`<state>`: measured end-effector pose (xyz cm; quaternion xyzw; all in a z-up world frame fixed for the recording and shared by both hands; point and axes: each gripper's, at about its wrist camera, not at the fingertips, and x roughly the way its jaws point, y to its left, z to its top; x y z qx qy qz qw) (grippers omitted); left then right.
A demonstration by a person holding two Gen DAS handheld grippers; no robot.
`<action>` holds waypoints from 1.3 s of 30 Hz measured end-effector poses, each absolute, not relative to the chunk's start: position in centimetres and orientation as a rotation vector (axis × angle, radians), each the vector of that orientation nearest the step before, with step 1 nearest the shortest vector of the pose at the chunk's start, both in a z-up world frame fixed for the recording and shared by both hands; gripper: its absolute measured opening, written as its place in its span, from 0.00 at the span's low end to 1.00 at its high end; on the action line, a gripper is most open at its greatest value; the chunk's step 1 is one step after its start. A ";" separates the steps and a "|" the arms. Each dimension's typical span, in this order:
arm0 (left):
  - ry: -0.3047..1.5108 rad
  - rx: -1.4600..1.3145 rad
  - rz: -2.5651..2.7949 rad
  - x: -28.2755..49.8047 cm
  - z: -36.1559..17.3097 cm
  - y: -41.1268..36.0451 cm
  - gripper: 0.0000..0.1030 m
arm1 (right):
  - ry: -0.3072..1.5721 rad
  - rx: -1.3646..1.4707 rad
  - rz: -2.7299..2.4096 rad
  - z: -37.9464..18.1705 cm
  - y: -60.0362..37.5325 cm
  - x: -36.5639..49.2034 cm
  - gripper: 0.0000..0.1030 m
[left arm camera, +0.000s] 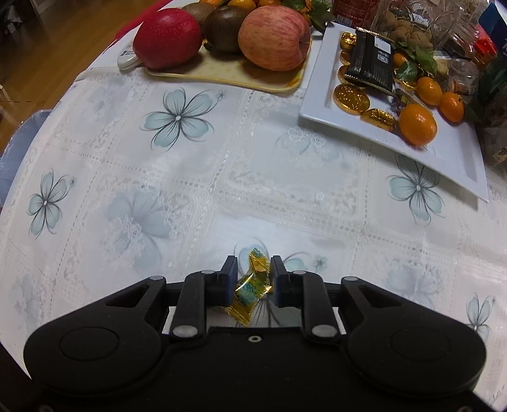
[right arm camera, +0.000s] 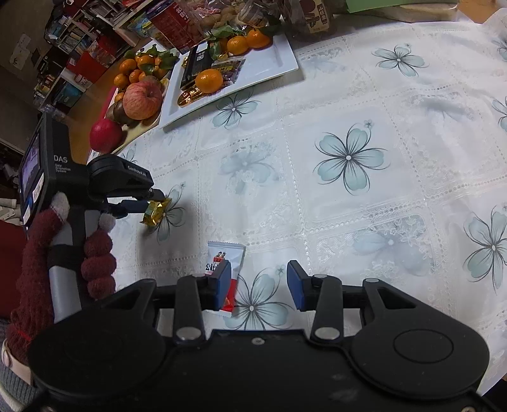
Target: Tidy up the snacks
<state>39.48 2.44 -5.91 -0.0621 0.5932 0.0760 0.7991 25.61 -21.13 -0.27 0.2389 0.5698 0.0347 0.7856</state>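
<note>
We see a white lace tablecloth (left arm camera: 253, 190) printed with pale blue flowers across the whole table. In the left wrist view, at 12 o'clock, a yellow tray (left arm camera: 221, 76) carries a red apple (left arm camera: 166, 36), a striped pink apple (left arm camera: 274, 38) and a brown kiwi (left arm camera: 225, 27) between them. A white remote control (left arm camera: 126, 58) lies just beside the tray at 11 o'clock, touching the red apple. A wooden floor (left arm camera: 47, 47) shows at 10 o'clock. In the right wrist view, crowded shelves (right arm camera: 79, 38) stand at 10 o'clock.
</note>
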 end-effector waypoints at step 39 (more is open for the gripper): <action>1.328 -0.082 -0.002 30.4 -4.5 5.0 0.29 | 1.298 0.514 0.077 -3.7 -17.1 27.2 0.47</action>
